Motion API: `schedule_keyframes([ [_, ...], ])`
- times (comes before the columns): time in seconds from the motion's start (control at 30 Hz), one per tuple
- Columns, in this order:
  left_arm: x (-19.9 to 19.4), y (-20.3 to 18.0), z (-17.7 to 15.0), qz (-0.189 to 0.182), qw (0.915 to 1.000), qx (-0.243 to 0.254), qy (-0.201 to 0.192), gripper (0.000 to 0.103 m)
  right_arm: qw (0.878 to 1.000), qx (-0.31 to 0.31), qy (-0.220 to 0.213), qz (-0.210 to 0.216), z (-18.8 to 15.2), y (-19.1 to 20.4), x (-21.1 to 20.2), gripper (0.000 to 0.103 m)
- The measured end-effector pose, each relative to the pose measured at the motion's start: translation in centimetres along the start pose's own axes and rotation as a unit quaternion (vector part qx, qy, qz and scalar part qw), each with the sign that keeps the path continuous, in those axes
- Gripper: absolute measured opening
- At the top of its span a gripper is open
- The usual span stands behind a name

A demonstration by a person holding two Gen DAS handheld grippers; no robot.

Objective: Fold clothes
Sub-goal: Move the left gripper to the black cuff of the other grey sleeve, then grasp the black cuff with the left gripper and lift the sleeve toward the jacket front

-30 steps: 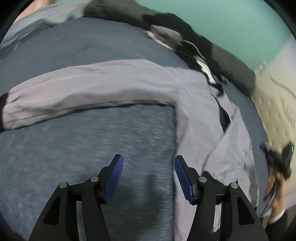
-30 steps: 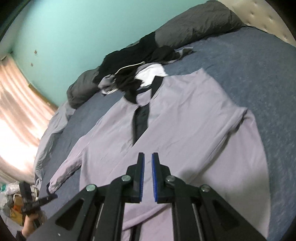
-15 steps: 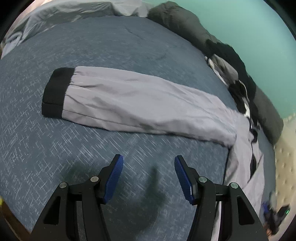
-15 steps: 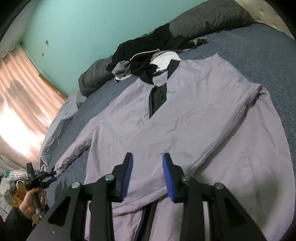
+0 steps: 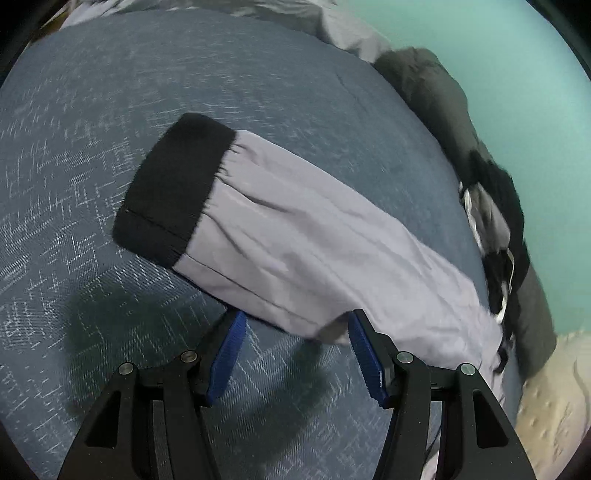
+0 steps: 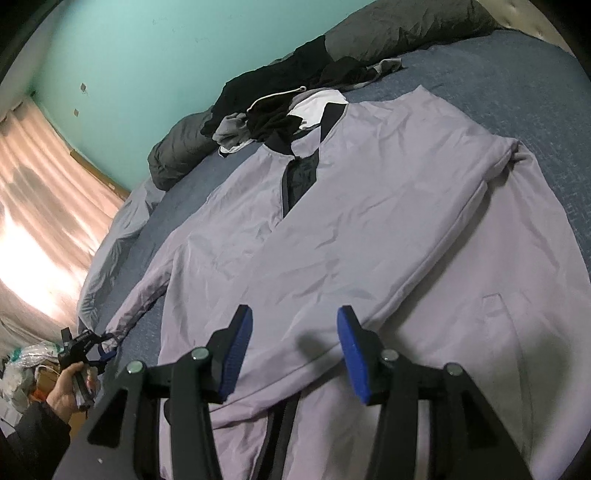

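A light grey jacket (image 6: 351,229) with a black collar and zip lies spread face up on the blue bed cover (image 6: 498,85). Its left sleeve (image 5: 314,251) stretches out flat and ends in a black cuff (image 5: 173,188). My left gripper (image 5: 297,321) is open, low over the sleeve's near edge a short way from the cuff, and the pads do not press on it. In the right wrist view that left gripper (image 6: 105,345) sits at the sleeve's end in a hand. My right gripper (image 6: 294,314) hovers over the jacket's lower front. Its jaws are opening, with nothing pinched between them.
A heap of dark clothes (image 6: 273,107) lies against the jacket's collar, with grey pillows (image 6: 399,33) behind it along the teal wall. A padded headboard (image 5: 554,398) stands at the right. A lit curtain (image 6: 37,206) and floor clutter (image 6: 22,369) lie beyond the bed's left edge.
My left gripper swept along the sleeve toward the cuff, sank closer to it and rolled. My right gripper went from shut to open and dropped a little toward the jacket.
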State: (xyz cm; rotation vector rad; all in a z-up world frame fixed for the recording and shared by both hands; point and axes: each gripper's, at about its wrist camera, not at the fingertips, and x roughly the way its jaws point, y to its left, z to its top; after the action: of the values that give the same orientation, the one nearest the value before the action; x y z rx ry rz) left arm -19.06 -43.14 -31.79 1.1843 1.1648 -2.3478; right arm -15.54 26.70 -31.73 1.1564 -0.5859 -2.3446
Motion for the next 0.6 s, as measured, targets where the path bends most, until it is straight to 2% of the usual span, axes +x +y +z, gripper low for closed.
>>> schedule_keyframes([
  [0.27, 0.4, 0.2, 0.9, -0.007, 0.9998, -0.002, -0.020, 0.060, 1.000, -0.006, -0.005, -0.002, -0.1, 0.4, -0.1, 0.049],
  [0.3, 0.5, 0.3, 1.0, -0.008, 0.9997, -0.004, -0.023, 0.057, 1.000, -0.006, -0.003, -0.001, -0.1, 0.4, 0.0, 0.049],
  [0.37, 0.5, 0.3, 1.2, -0.007, 0.9996, -0.003, -0.026, 0.035, 1.000, -0.004, -0.001, 0.000, -0.2, 0.4, 0.1, 0.049],
  [0.43, 0.5, 0.2, 1.3, -0.007, 0.9996, -0.002, -0.028, 0.022, 1.000, -0.004, -0.001, 0.001, -0.2, 0.4, 0.2, 0.049],
  [0.6, -0.2, -1.3, 1.6, -0.012, 0.9988, 0.038, -0.030, 0.009, 1.000, -0.006, -0.003, 0.001, -0.2, 0.4, 0.1, 0.049],
])
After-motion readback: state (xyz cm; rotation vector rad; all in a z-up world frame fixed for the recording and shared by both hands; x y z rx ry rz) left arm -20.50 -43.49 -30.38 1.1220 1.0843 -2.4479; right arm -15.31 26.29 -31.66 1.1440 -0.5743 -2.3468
